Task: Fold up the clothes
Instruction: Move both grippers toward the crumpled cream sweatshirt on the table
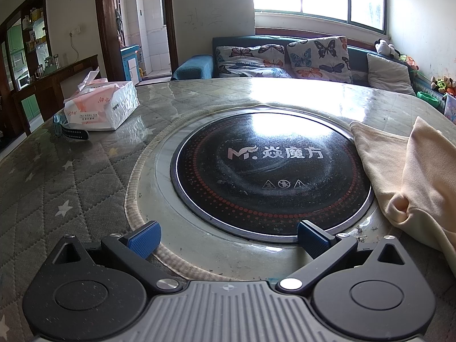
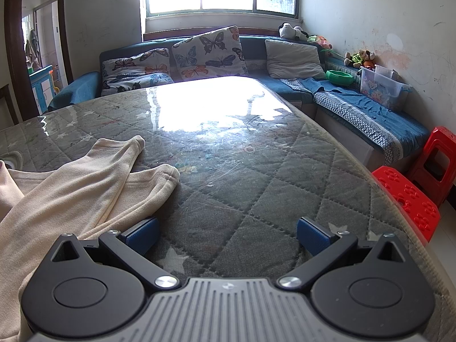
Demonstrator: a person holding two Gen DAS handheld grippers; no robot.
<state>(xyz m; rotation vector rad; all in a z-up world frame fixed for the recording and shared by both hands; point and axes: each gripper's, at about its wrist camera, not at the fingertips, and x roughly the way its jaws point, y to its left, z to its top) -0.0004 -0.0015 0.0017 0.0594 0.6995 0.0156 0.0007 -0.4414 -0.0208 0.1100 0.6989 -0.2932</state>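
Right gripper (image 2: 226, 238) is sitting with fingers spread wide, nothing between them, hovering low over the quilted table cover (image 2: 256, 176). Cream garment (image 2: 85, 193) is lying just to its near left, almost touching the left finger; two sleeve ends are pointing far-right, so the long axis is running near-left to far-right. Left gripper (image 1: 228, 239) is also gaping apart and empty, parked at the near rim of the induction hob (image 1: 270, 171); in its view the same garment (image 1: 413, 176) is draping to the right, overlapping the hob's right edge. Right gripper is looking nearer to the sleeves, so I'd judge it should be grabbing first. Tissue box (image 1: 99, 108) is sitting far left, well apart.
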